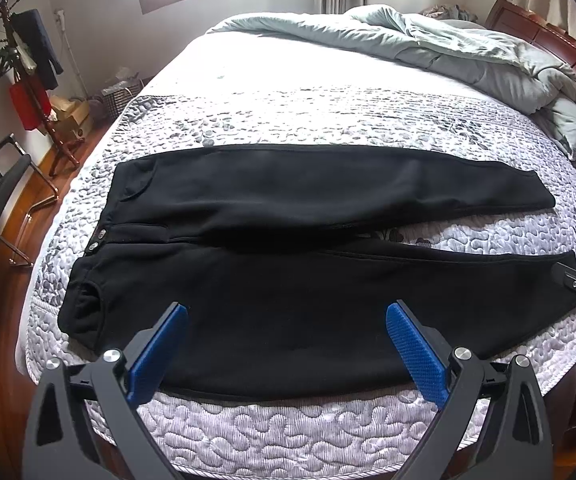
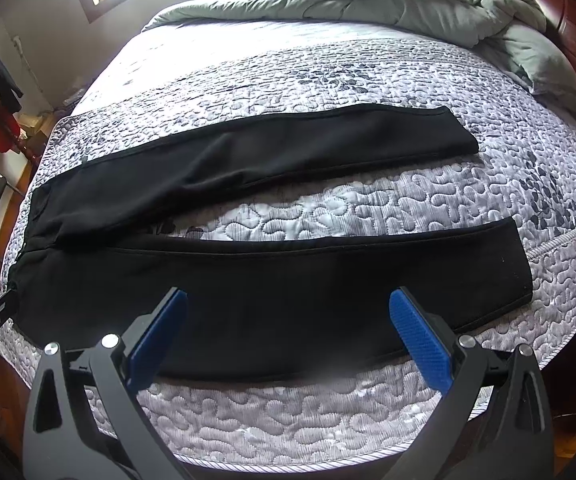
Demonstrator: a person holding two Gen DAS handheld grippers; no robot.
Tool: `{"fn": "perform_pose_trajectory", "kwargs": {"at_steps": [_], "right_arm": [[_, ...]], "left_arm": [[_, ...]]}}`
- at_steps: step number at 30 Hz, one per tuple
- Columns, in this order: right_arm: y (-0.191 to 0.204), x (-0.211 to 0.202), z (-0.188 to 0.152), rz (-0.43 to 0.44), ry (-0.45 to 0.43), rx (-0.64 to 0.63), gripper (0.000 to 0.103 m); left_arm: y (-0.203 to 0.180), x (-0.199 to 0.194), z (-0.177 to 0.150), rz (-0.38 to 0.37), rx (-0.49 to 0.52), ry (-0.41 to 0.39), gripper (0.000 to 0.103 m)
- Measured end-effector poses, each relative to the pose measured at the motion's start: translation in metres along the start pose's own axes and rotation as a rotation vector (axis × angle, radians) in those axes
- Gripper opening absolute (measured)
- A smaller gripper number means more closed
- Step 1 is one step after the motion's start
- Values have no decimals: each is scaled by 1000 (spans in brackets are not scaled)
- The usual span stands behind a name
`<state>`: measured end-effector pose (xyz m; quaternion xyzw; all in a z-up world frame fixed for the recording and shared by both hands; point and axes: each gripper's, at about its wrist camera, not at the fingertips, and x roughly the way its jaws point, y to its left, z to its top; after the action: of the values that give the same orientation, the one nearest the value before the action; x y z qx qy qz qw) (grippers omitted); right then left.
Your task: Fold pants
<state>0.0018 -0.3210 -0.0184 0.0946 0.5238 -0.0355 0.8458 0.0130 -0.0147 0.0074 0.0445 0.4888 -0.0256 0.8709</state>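
Currently: pants [image 1: 308, 248] flat on bed [image 1: 288, 432], legs spread, no fold made | left gripper [image 1: 286, 312] jaws apart, empty | right gripper [image 2: 288, 298] likewise | I judge every fold remains.

pants [image 1: 288, 280] on bed [image 1: 288, 440], duvet [image 1: 468, 52] behind

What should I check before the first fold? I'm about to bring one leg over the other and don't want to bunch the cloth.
1. Black pants laid flat on the bed: ok.
2. Legs spread apart, quilt showing between them: ok.
3. Left tongs open, holding nothing: ok.
4. Right tongs open, holding nothing: ok.
5. Near leg's edge within the bed's edge: ok.
6. Crumpled green duvet clear of the far leg: ok.
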Motion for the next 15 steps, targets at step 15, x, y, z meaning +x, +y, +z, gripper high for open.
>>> {"fn": "perform_pose_trajectory", "kwargs": {"at_steps": [15], "right_arm": [[-1, 1, 4, -3, -2, 7, 100]], "left_arm": [[0, 0, 0, -1, 1, 0, 99]]}}
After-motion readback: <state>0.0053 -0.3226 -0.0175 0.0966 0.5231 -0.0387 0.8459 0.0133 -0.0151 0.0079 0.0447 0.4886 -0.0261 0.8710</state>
